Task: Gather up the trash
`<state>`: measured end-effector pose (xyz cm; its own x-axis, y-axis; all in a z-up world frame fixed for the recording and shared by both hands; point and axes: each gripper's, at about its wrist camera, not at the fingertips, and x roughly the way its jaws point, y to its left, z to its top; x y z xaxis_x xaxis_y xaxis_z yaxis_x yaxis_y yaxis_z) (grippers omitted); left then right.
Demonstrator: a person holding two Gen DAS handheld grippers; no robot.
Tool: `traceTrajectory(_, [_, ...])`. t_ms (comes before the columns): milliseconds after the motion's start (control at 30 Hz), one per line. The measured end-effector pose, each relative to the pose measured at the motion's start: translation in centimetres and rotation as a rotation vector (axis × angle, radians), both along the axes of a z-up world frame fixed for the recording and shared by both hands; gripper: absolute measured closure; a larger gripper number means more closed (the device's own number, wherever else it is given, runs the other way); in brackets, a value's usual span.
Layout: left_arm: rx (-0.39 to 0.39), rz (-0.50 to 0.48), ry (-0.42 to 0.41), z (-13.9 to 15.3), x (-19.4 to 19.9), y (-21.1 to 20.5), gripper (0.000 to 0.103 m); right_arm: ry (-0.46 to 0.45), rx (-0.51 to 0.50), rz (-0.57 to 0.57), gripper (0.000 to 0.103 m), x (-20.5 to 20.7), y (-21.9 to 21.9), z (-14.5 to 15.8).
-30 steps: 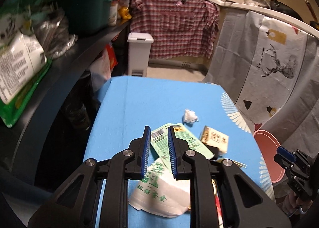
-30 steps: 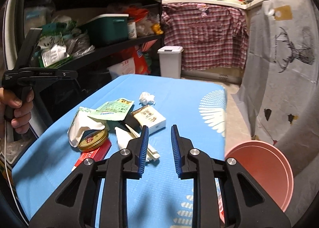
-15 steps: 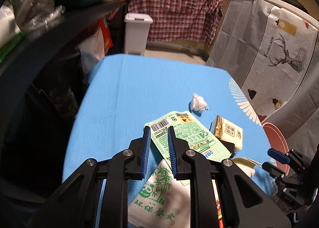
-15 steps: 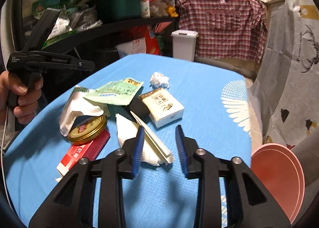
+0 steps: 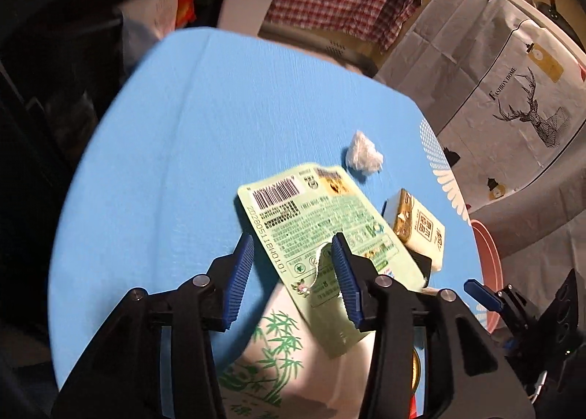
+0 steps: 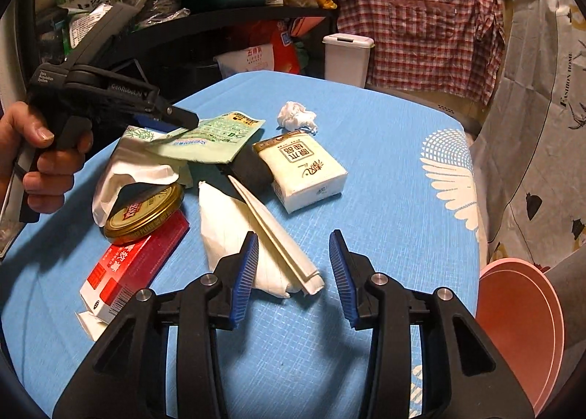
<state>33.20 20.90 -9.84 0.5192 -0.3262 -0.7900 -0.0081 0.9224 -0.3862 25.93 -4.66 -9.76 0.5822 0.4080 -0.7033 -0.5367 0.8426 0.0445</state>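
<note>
Trash lies on a blue table [image 6: 384, 177]. My left gripper [image 5: 293, 258] is open, its jaws on either side of a pale green wrapper [image 5: 311, 221], seen too in the right wrist view [image 6: 212, 137]. My right gripper [image 6: 293, 258] is open over a folded white paper sleeve [image 6: 271, 232] and a white napkin [image 6: 227, 221]. Near them lie a tissue pack [image 6: 307, 170], a crumpled tissue [image 6: 296, 117], a gold jar lid [image 6: 144, 210], a red box [image 6: 132, 265] and a white bamboo-print bag [image 5: 293, 375].
A pink bin [image 6: 520, 338] stands off the table's right edge. A white pedal bin [image 6: 346, 58] stands beyond the far end. Dark shelves [image 6: 219, 16] full of goods run along the left. Cloth-covered counters [image 6: 542, 126] close the right side.
Both grippers have opened wider. The left one dropped and moved forward over the green wrapper. The right one moved forward and down to the white paper sleeve.
</note>
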Motion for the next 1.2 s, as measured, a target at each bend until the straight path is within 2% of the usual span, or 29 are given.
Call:
traceTrajectory(200, [-0.067, -0.008, 0.016, -0.5, -0.1, -0.1, 0.06, 0.024, -0.005, 0.007, 0.063, 0.2, 0.2, -0.3])
traceTrajectory(300, [-0.072, -0.009, 0.001, -0.1, -0.3, -0.4, 0.061, 0.028, -0.015, 0.021, 0.072, -0.1, 0.4, -0.4])
traceTrajectory(400, [-0.075, -0.012, -0.027, 0.8, -0.4, -0.6, 0.073, 0.023, -0.031, 0.034, 0.082, -0.6, 0.7, -0.4])
traceTrajectory(433, [-0.078, -0.015, -0.035, 1.1, -0.4, -0.7, 0.074, 0.022, -0.033, 0.036, 0.085, -0.7, 0.7, -0.4])
traceTrajectory(500, [-0.074, -0.025, -0.054, 1.6, -0.6, -1.1, 0.082, 0.021, -0.033, 0.038, 0.087, -0.8, 0.6, -0.3])
traceTrajectory(633, [-0.074, -0.036, -0.066, 2.3, -0.6, -1.6, 0.083, 0.025, -0.027, 0.039, 0.092, -1.1, 0.5, -0.1])
traceTrajectory(667, [-0.077, -0.036, -0.071, 2.4, -0.6, -1.6, 0.087, 0.023, -0.027, 0.041, 0.093, -1.2, 0.5, 0.0])
traceTrajectory(700, [-0.075, -0.035, -0.075, 2.5, -0.6, -1.6, 0.098, 0.021, -0.029, 0.042, 0.095, -1.2, 0.4, 0.0])
traceTrajectory(800, [-0.064, -0.026, -0.089, 2.9, -0.7, -1.7, 0.103, 0.021, -0.025, 0.037, 0.098, -1.3, 0.1, 0.1])
traceTrajectory(867, [-0.062, -0.025, -0.087, 3.1, -0.7, -1.7, 0.103, 0.029, -0.017, 0.031, 0.101, -1.3, -0.2, 0.2])
traceTrajectory(967, [0.017, -0.056, -0.097, 3.8, -0.9, -2.8, 0.102, 0.03, -0.015, 0.03, 0.101, -1.5, -0.5, 0.4])
traceTrajectory(1033, [0.032, -0.09, -0.105, 4.1, -1.1, -3.6, 0.098, 0.031, -0.02, 0.028, 0.101, -1.4, -0.7, 0.4])
traceTrajectory(1067, [0.053, -0.101, -0.104, 4.1, -1.2, -4.0, 0.09, 0.033, -0.022, 0.024, 0.101, -1.4, -0.8, 0.4])
traceTrajectory(1100, [0.075, -0.101, -0.103, 4.1, -1.3, -4.2, 0.077, 0.034, -0.022, 0.021, 0.101, -1.5, -0.9, 0.4])
traceTrajectory(1167, [0.091, -0.095, -0.094, 4.0, -1.4, -4.0, 0.068, 0.033, -0.016, 0.017, 0.101, -1.5, -1.1, 0.5])
traceTrajectory(1200, [0.086, -0.09, -0.085, 3.9, -1.3, -3.9, 0.068, 0.031, -0.015, 0.016, 0.101, -1.5, -1.1, 0.6])
